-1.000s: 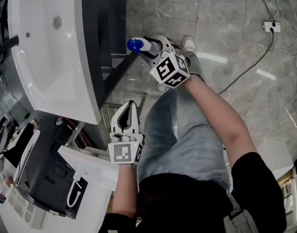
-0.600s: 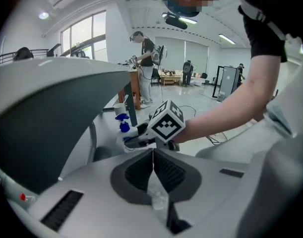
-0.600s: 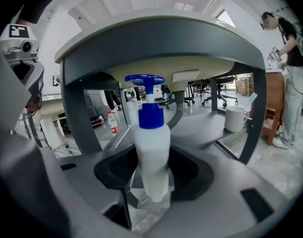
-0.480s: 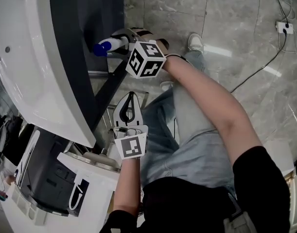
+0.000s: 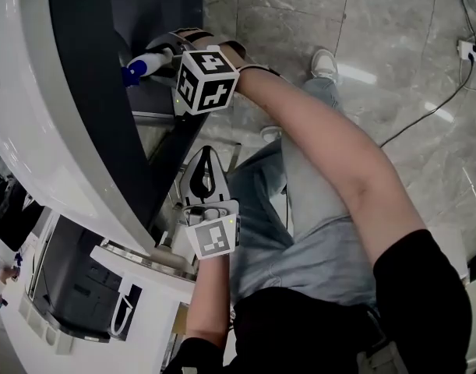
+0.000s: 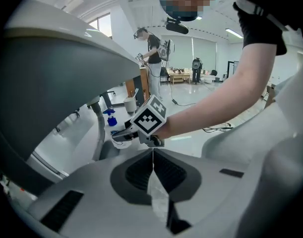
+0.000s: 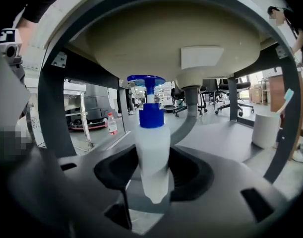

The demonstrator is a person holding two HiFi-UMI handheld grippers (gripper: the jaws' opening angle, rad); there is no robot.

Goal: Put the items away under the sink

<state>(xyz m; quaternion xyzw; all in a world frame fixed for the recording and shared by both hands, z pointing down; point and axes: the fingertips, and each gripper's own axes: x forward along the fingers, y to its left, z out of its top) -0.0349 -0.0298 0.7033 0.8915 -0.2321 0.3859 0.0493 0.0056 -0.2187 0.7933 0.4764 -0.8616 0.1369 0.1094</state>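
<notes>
The right gripper (image 5: 167, 53) grips the bottle (image 7: 152, 152) upright just under the sink (image 7: 191, 31), ready to stand it there. The left gripper (image 5: 206, 164), jaws together and empty, hangs beside the sink.

Open lab or office hall, with a bathroom mock-up set in it. White sink (image 5: 15, 123) rides on a bare dark metal frame (image 7: 52, 118); bowl underside and drain pipe (image 7: 192, 108) are exposed. Polished grey stone-look floor (image 5: 393, 45) runs out wide. Power strip (image 5: 473, 51) and loose cable (image 5: 424, 115) lie on it at far right. Beyond the frame: wheeled office chairs (image 7: 225, 100), desks (image 6: 181, 76), long ceiling strip lights (image 6: 235, 32). Another person (image 6: 152, 63) stands far off near the desks.
</notes>
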